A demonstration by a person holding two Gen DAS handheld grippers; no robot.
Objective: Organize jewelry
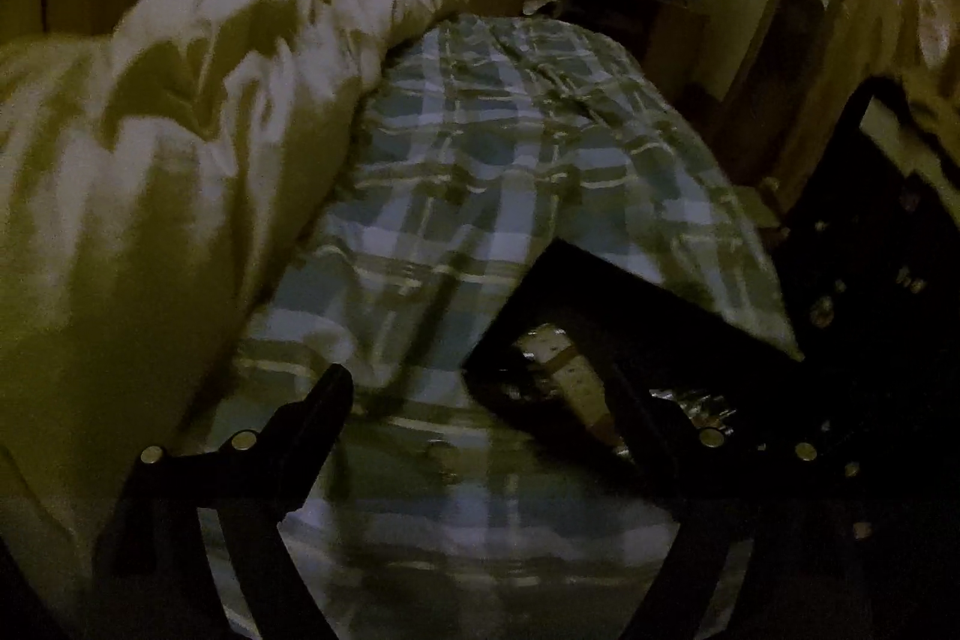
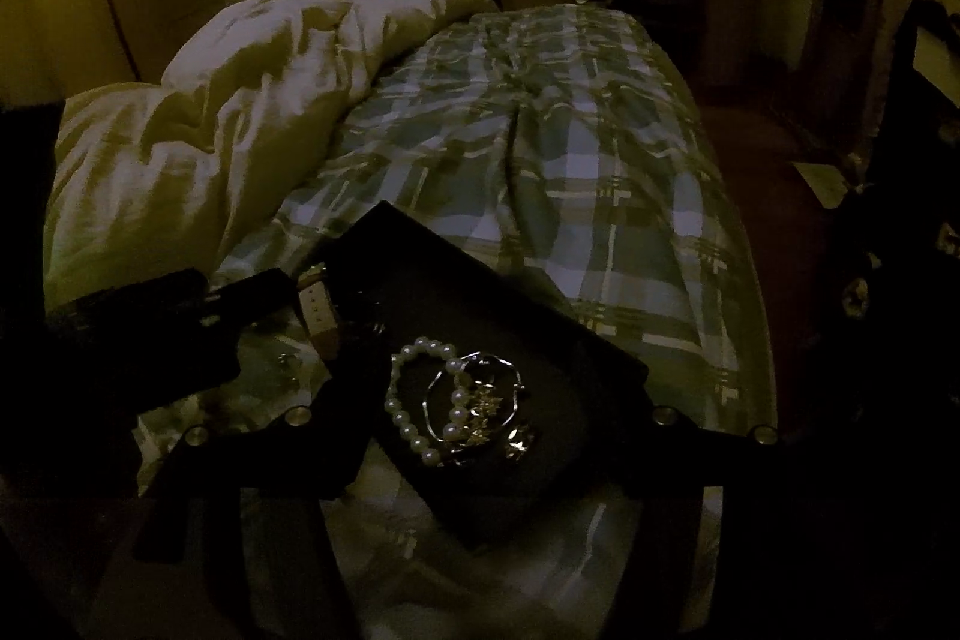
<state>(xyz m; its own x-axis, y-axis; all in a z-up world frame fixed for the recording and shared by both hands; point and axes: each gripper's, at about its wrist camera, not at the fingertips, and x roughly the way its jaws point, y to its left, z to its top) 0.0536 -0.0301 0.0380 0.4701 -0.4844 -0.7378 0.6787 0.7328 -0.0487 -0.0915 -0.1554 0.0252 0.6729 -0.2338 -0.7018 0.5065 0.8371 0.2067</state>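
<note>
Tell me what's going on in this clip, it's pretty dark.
A person holding two handheld grippers is sorting jewelry on a bed with a plaid cover. A dark tray lies on the cover, holding a pearl bracelet tangled with gold and silver pieces. The right gripper hovers open over that pile, gripping nothing. The left gripper is also open and empty, near the tray's edge, where a pale strap-like piece lies. A rumpled comforter is bunched to the left.
</note>
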